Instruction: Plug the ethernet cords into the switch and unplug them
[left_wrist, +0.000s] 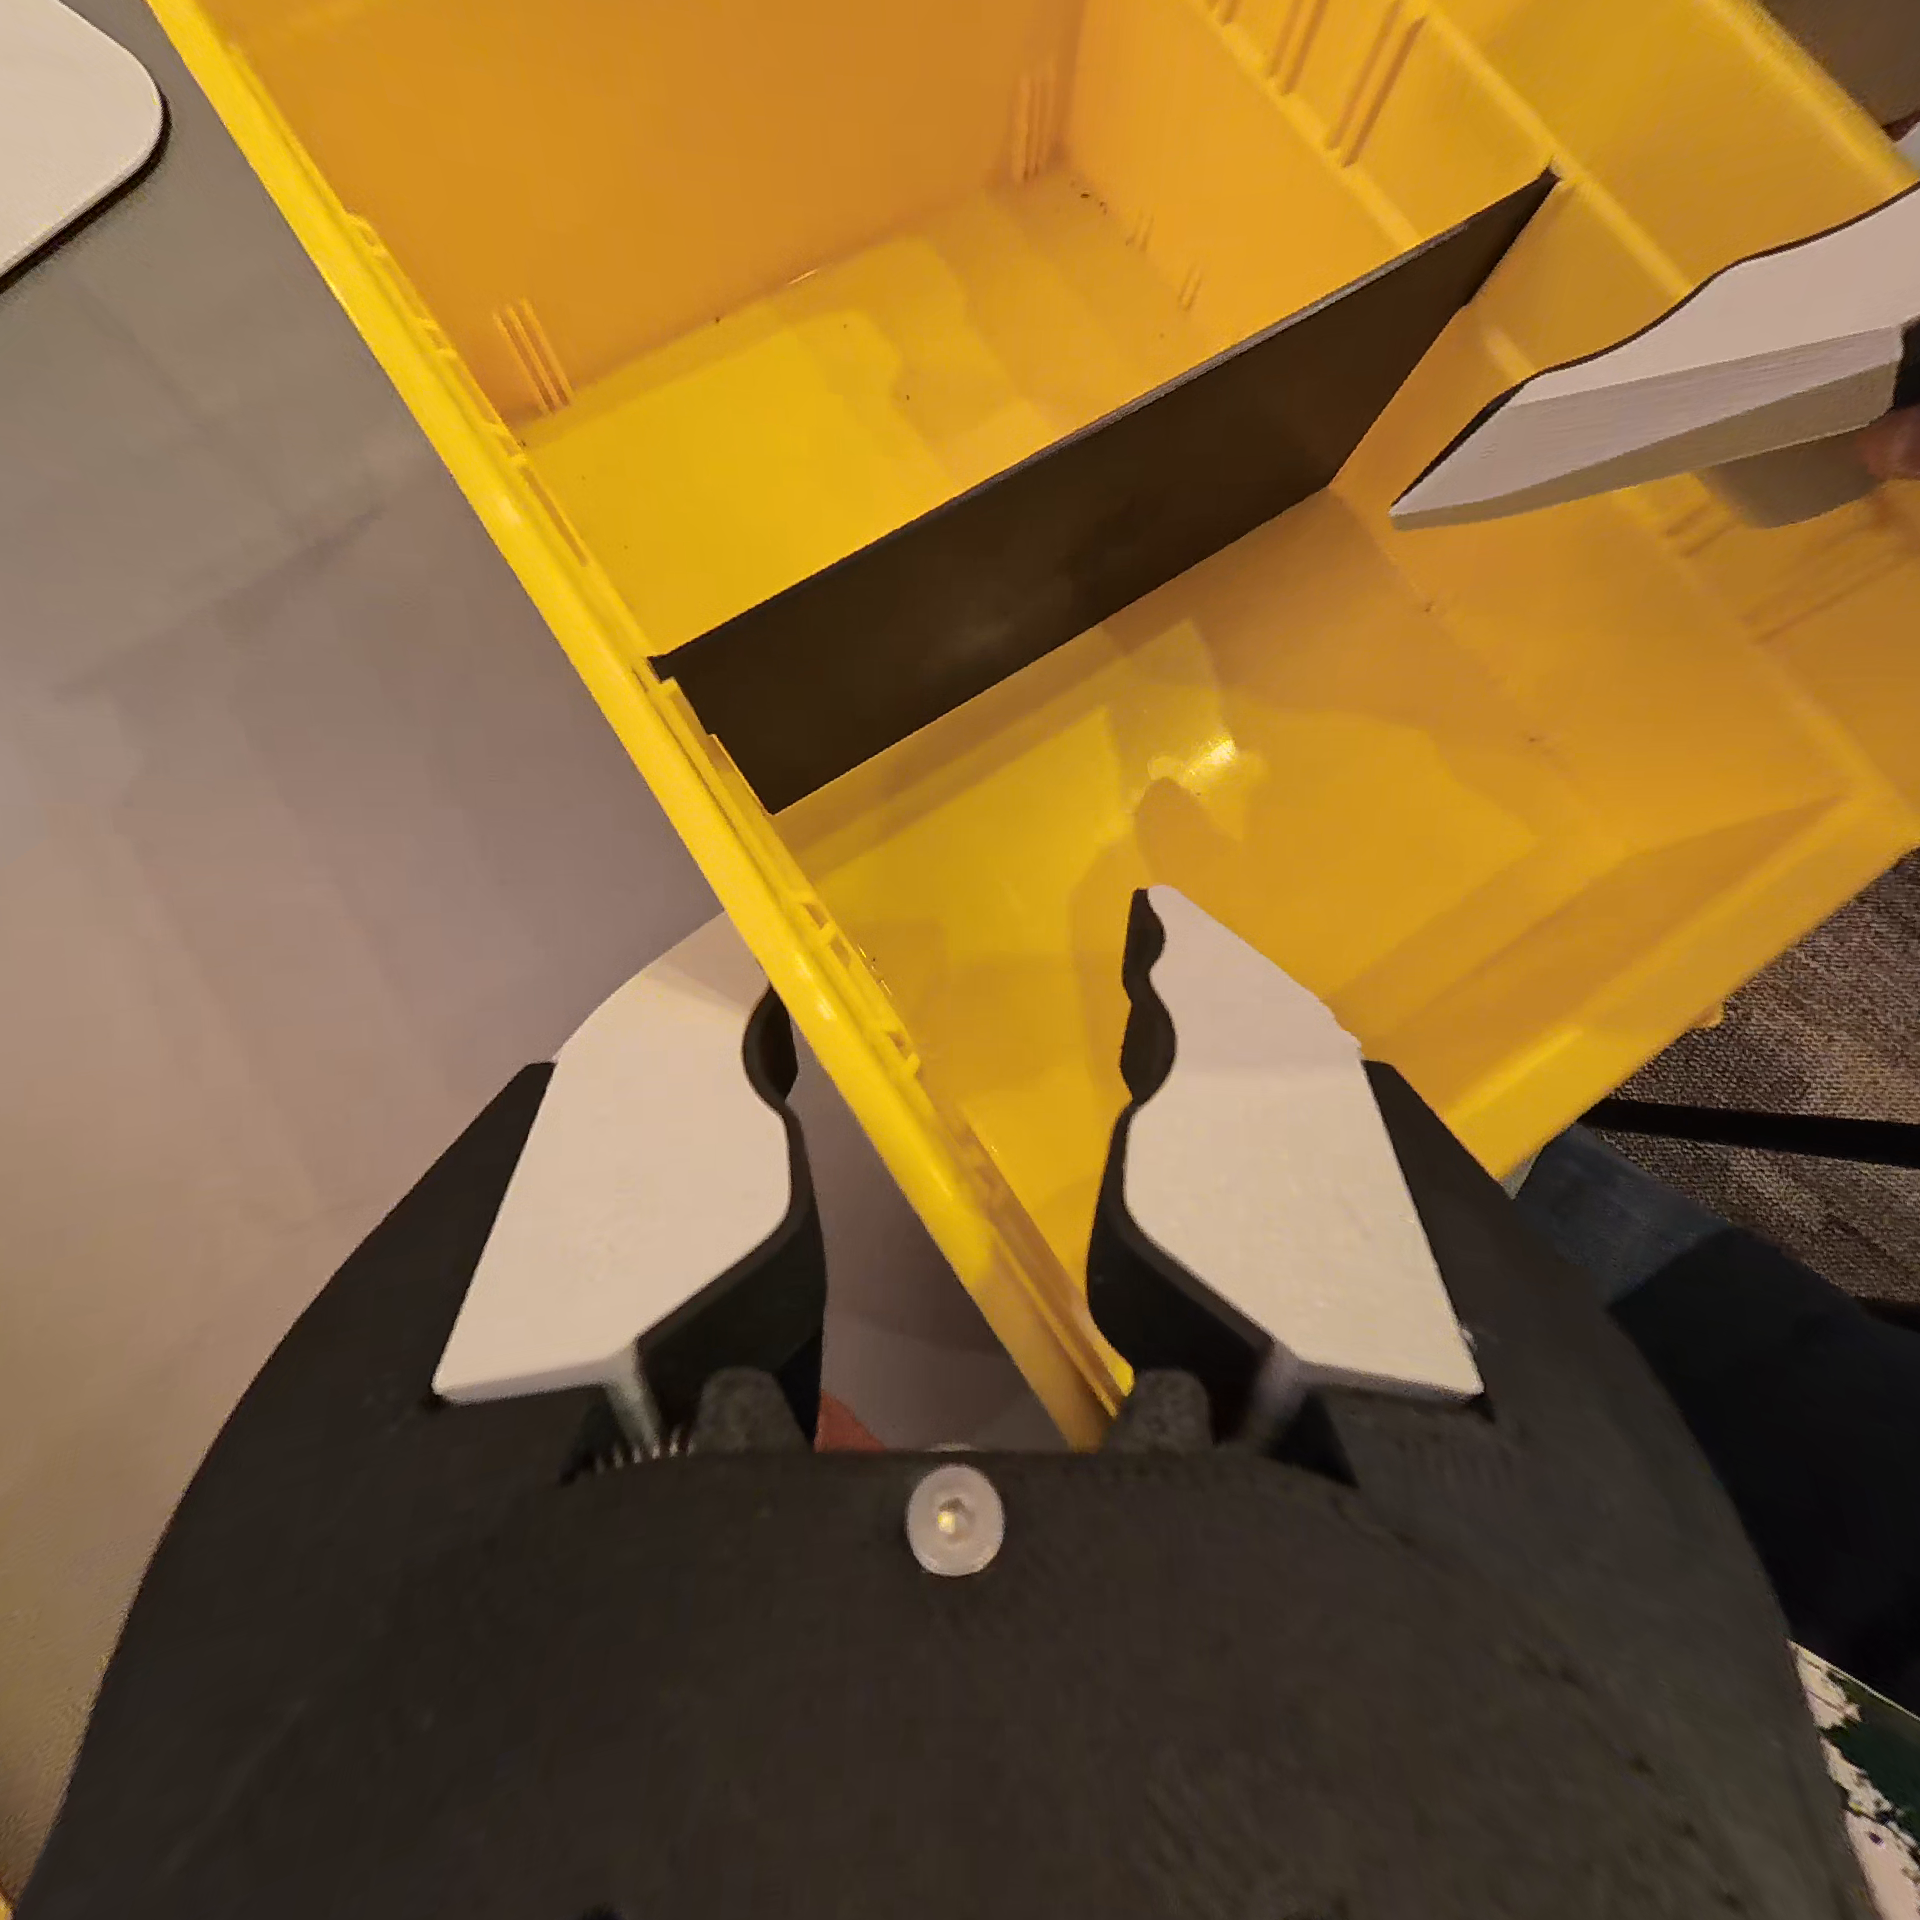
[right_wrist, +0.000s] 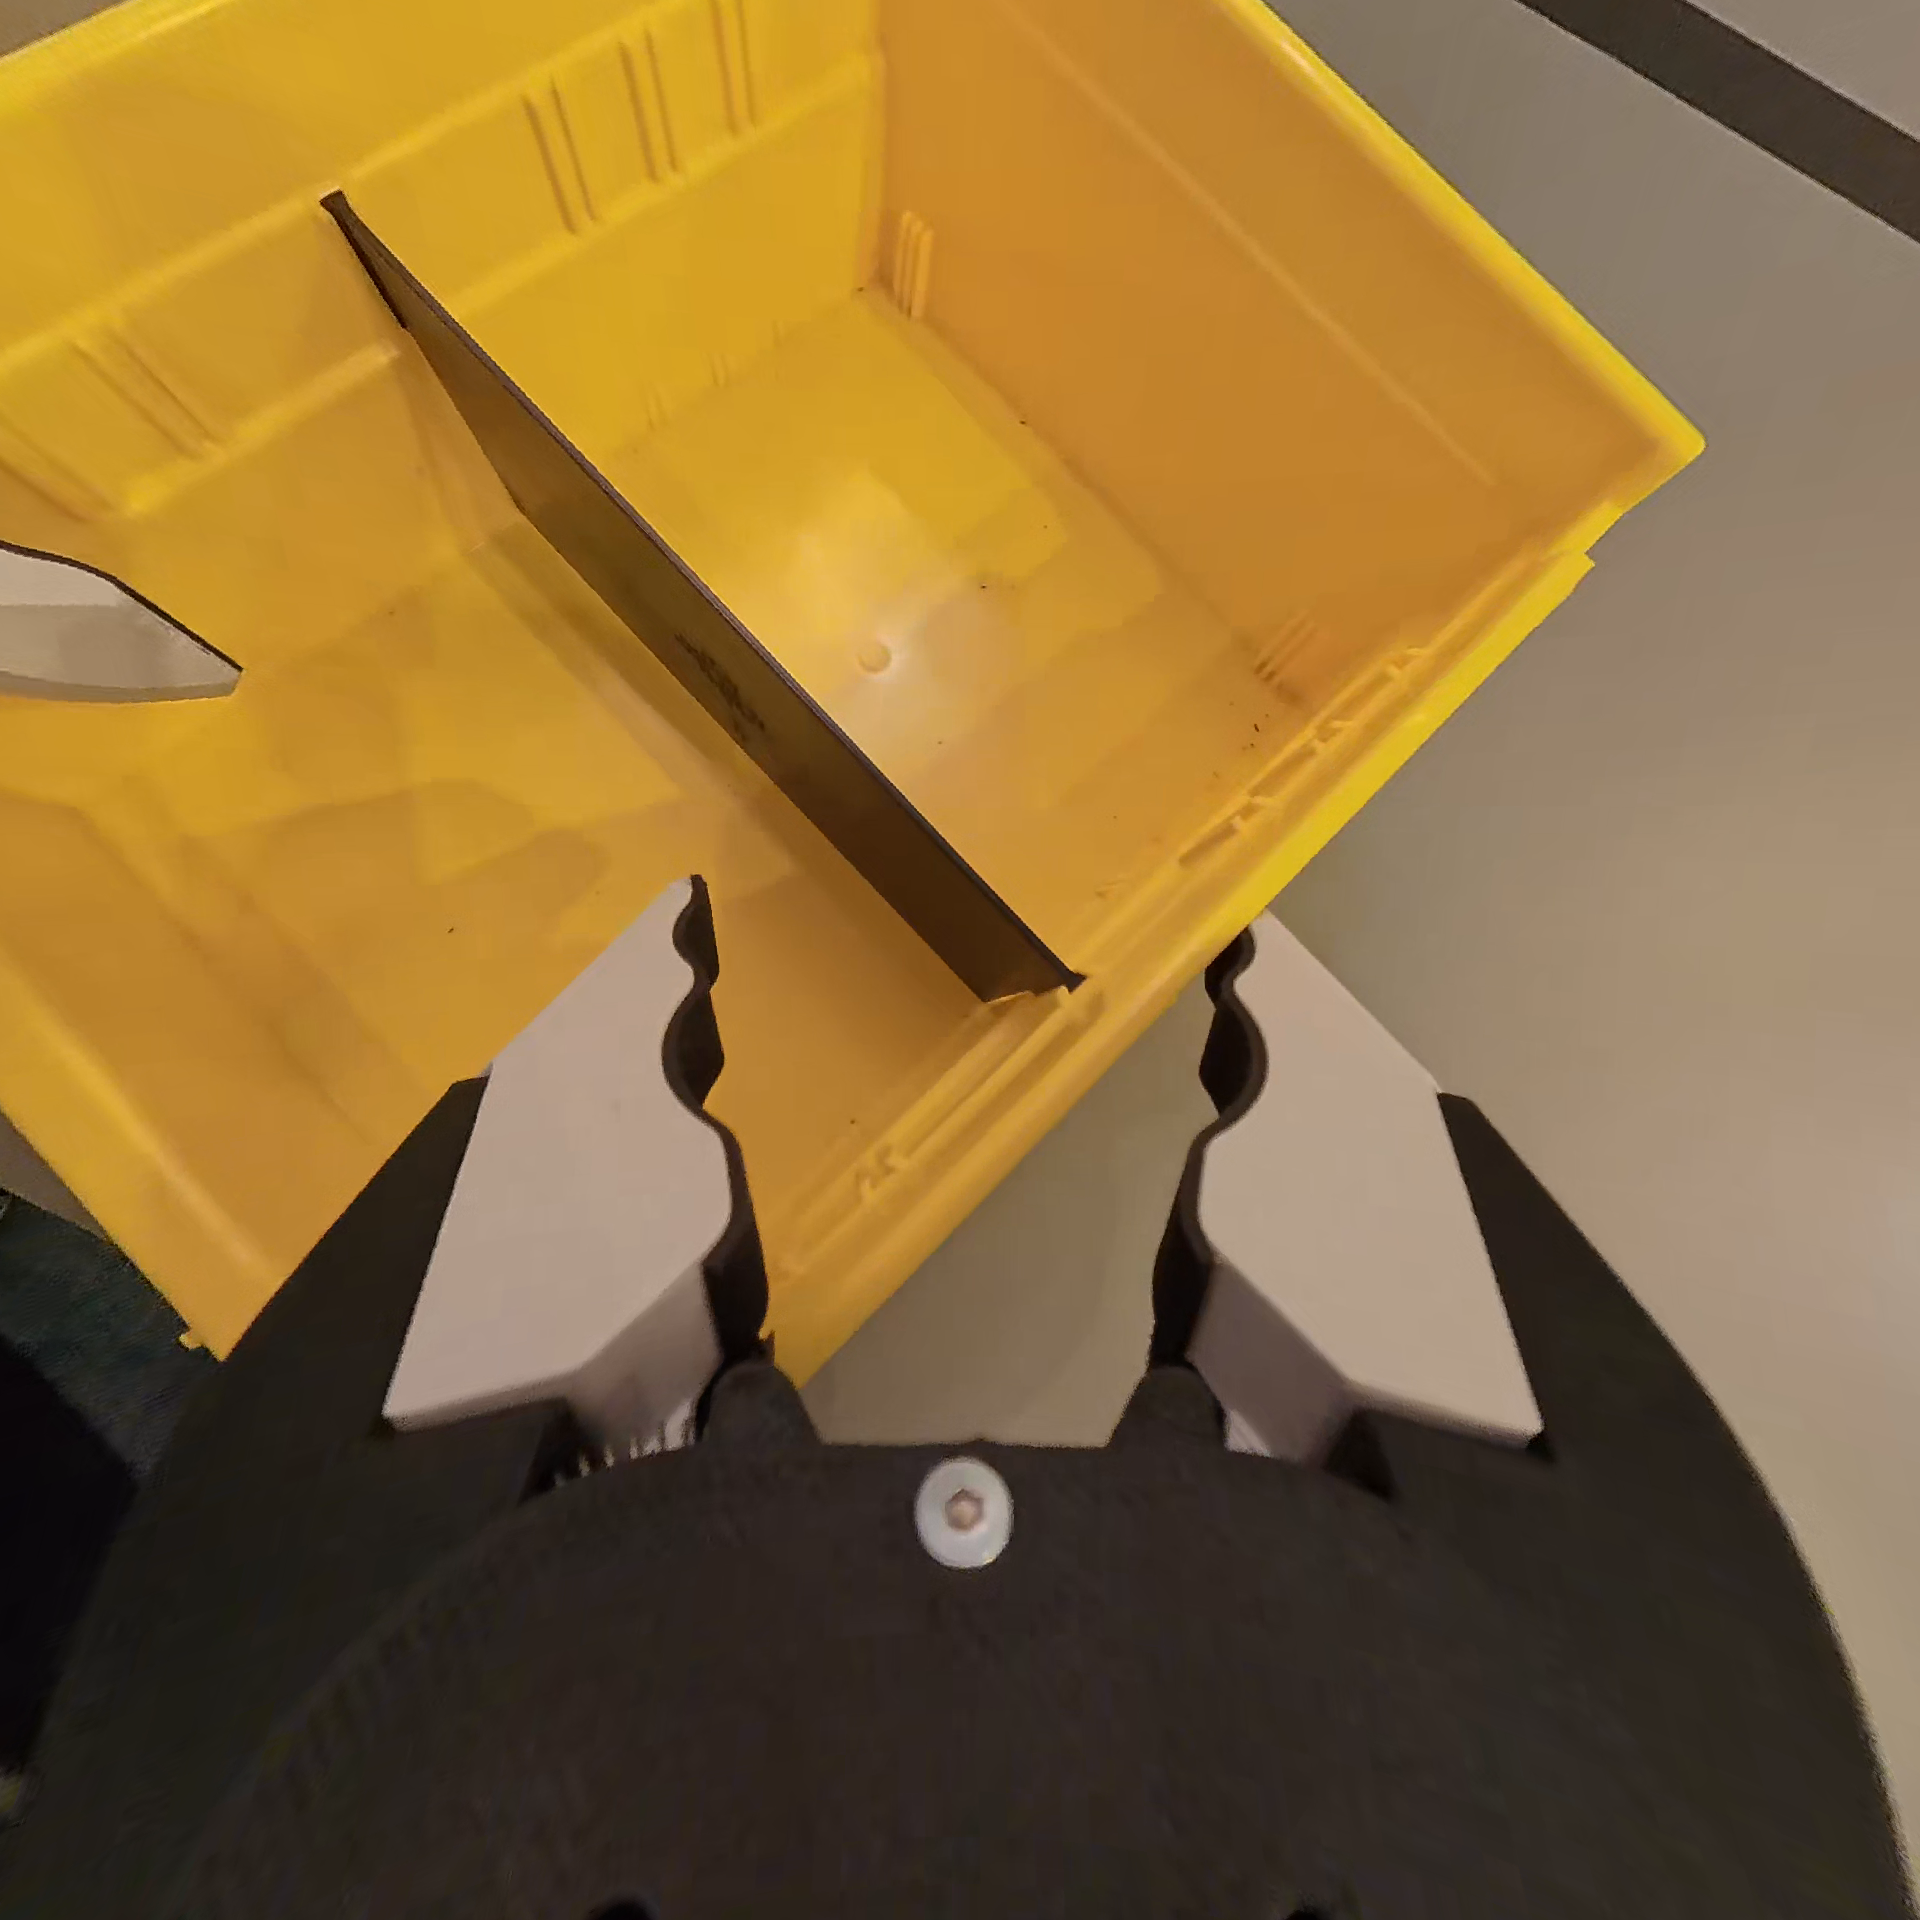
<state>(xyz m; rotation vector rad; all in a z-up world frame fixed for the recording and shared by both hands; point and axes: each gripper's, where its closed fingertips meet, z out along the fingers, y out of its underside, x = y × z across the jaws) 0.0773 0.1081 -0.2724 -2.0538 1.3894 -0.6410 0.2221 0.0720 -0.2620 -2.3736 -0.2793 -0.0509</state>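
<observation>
Both tongs spread, straddling opposite long walls of the empty yellow bin (left_wrist: 935, 436): left gripper (left_wrist: 951, 997), right gripper (right_wrist: 966, 935); no cords or switch visible

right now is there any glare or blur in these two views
Left wrist view: a bright glare spot on the yellow bin floor past the black divider; the right gripper's finger looks soft. Right wrist view: a softer sheen on the bin floor, and the frame edges look stretched.
</observation>
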